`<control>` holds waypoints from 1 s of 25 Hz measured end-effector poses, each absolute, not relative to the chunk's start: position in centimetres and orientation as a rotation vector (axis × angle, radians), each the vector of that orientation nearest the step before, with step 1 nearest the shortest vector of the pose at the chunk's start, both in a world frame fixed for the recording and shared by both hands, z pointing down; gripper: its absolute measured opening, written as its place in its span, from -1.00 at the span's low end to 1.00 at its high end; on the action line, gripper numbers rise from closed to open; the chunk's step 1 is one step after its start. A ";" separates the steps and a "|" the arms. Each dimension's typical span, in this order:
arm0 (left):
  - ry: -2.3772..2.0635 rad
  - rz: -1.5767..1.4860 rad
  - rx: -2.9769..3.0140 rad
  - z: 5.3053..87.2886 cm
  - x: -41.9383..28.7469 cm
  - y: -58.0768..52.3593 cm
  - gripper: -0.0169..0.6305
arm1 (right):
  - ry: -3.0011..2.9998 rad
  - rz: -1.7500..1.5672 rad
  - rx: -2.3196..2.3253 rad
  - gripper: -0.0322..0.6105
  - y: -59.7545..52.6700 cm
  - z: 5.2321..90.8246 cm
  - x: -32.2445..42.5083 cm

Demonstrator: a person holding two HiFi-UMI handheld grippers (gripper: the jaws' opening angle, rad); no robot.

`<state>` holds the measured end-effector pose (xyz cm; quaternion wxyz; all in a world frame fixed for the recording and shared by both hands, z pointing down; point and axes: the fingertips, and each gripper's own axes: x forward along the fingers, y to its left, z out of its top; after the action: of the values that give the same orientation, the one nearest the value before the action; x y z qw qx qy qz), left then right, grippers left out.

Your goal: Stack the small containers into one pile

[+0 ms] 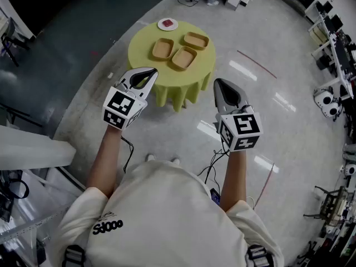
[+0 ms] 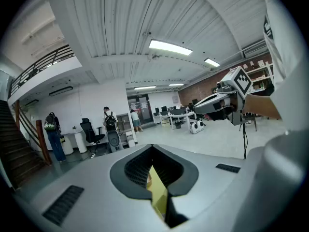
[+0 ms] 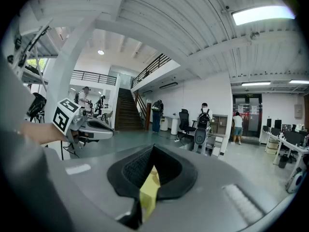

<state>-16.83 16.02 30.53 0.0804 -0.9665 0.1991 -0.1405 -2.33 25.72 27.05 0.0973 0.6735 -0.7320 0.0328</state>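
Three shallow tan containers [image 1: 162, 49] [image 1: 183, 58] [image 1: 196, 40] lie side by side, unstacked, on a small round table with a yellow-green cloth [image 1: 183, 93]. Both grippers hover short of the table's near edge, pointing at it. My left gripper [image 1: 152, 72] [image 2: 152, 148] has its jaws together with nothing held. My right gripper [image 1: 218, 83] [image 3: 153, 147] is likewise shut and empty. Through each jaw slot only a sliver of the yellow cloth [image 2: 157, 190] [image 3: 148, 192] shows. Each gripper view catches the other gripper off to the side: the right one [image 2: 217, 103], the left one [image 3: 89, 127].
A white plate [image 1: 167, 24] with something red sits at the table's far edge. A white table [image 1: 28, 149] stands at the left, with cables on the floor by my feet. Desks, office chairs [image 3: 186, 122], a staircase [image 3: 126, 110] and several people stand in the hall beyond.
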 end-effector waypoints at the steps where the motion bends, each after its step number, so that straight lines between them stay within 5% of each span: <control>1: 0.598 -0.422 -2.891 30.5 -16.7 16.0 -0.93 | -2.164 0.097 1.997 -0.87 25.7 27.0 -2.0; 25: 0.786 -0.508 -2.894 33.6 -13.9 15.6 -0.93 | -2.348 0.185 1.858 -0.87 24.1 29.8 2.0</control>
<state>-13.85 15.64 33.63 0.0501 -0.9503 0.2580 -0.1669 2.03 24.06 29.75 0.0706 0.6178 -0.7808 0.0616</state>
